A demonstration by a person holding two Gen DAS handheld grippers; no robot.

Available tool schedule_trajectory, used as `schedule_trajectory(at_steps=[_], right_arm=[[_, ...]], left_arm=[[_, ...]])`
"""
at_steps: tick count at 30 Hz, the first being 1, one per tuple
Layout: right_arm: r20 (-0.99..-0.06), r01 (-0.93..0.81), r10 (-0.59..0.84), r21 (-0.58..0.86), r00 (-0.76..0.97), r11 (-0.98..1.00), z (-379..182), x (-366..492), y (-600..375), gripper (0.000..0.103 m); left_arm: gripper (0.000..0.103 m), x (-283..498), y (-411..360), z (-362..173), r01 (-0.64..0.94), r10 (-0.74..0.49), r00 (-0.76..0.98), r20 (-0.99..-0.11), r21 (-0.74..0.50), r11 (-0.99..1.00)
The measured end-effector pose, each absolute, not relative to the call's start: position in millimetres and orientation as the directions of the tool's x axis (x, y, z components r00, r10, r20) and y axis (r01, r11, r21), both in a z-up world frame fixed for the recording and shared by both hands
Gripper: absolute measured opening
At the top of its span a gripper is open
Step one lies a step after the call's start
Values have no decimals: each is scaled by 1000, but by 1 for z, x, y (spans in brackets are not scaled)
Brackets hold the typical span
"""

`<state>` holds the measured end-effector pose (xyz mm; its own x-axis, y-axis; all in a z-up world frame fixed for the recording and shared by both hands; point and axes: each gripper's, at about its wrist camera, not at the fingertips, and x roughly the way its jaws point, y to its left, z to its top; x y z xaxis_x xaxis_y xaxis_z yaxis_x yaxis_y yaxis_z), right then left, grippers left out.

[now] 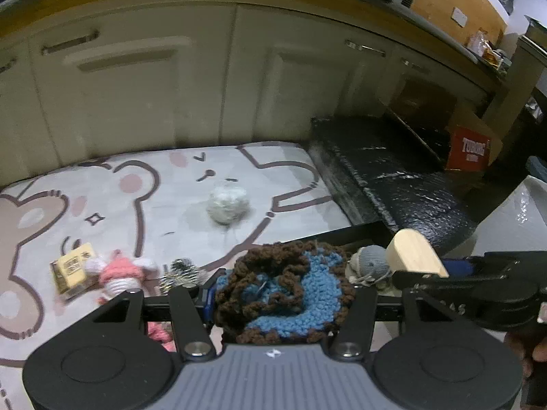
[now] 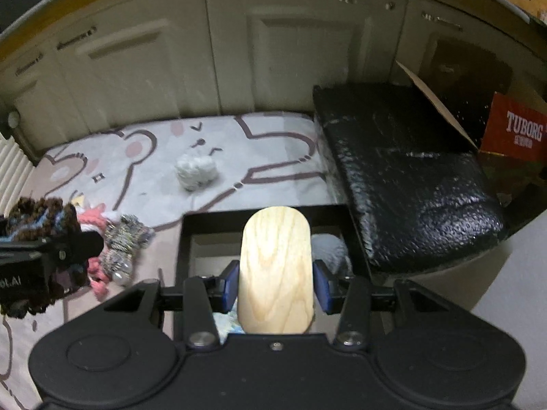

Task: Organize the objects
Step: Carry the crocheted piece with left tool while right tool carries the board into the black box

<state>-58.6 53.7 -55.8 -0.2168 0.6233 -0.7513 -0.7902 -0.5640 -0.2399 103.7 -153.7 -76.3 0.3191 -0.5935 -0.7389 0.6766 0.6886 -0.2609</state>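
Radiator (image 2: 12, 167) only right-view.

The middle of the bear-print mat (image 2: 164, 157) lies open, with only a white fluffy ball (image 2: 196, 171) sitting alone on it, well apart from everything else. Along the mat's near left edge a cluster crowds the way: a yellow box (image 1: 73, 268), a pink knitted doll (image 1: 119, 275) and a silvery tinsel piece (image 2: 124, 242), all close together. To the right a black padded block (image 2: 410, 177) walls off that side, touching the mat's edge. Cream cabinet doors (image 2: 239, 61) close the far side. The black tray (image 2: 191, 229) in front is partly filled by a grey soft toy (image 2: 330, 247).
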Motion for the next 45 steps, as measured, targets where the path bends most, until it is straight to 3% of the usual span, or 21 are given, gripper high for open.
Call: schedule_trajectory(at_steps=[22,33,38,40,42,45], right_arm=[[-834,-758,543,-289,-101,-585,-108,-43,93,46],[-850,-755,520,-282,-89,-591,-114,-45,99,46],[-852,-757,516,-281,-86,-590,-116,-45,101,46],[-846,-755,525,-287,-89,-590,-117,-45,101,51],[-846,-746,525,-291,-91,-598,-116,-46,99,62],[-844,-739,530,-303,-85,-602,-115,-46,98,62]], left_arm=[[57,118,-234,-122,718,-682,220,-698,-358,597],[79,126,-248,-145,708,-633,229,-739,-320,630],[83,125,-246,-144,707,-632,236,-738,-316,633],[83,125,-246,-143,706,-628,235,-742,-314,635],[83,125,-246,-143,706,-622,237,-747,-307,638],[83,124,-243,-142,704,-610,244,-754,-295,646]])
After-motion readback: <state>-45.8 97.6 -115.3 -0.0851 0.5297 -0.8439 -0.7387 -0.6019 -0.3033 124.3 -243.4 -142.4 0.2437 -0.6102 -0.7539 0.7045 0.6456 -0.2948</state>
